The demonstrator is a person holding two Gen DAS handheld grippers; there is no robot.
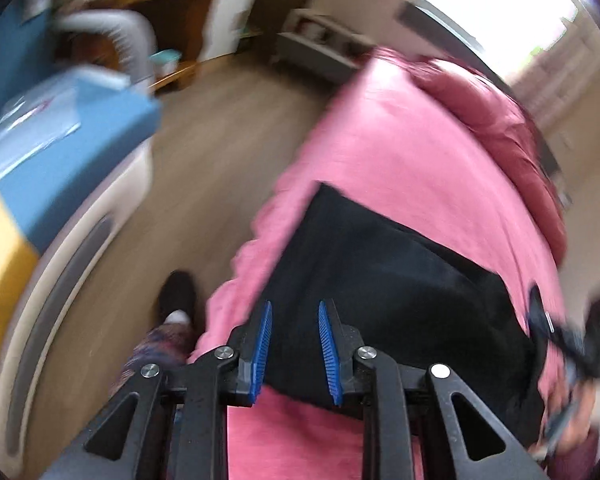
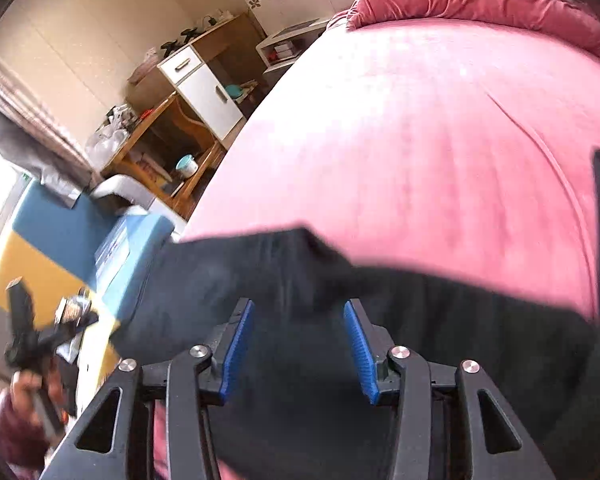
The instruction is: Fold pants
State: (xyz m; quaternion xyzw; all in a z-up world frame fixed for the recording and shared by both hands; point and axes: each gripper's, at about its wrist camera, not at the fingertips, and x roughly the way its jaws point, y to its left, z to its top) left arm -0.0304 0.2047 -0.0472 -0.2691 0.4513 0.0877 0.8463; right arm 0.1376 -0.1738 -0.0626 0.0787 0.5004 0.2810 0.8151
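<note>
On pink bedspread (image 1: 400,152), unlabelled black pants (image 1: 380,280)

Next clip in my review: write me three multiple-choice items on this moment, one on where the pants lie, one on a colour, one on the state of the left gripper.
1. Where do the black pants lie?
A. On the floor
B. On the pink bedspread
C. On a chair

2. What colour are the pads of the grippers?
A. Blue
B. Red
C. White

3. How do the jaws of the left gripper stand?
A. Clamped on a sock
B. Shut on the pants
C. Apart, with nothing between them

Answers: 1 B, pink cloth surrounds the dark fabric; 2 A, both wrist views show blue ribbed pads; 3 C, a clear gap shows between the pads, above the pants.
</note>
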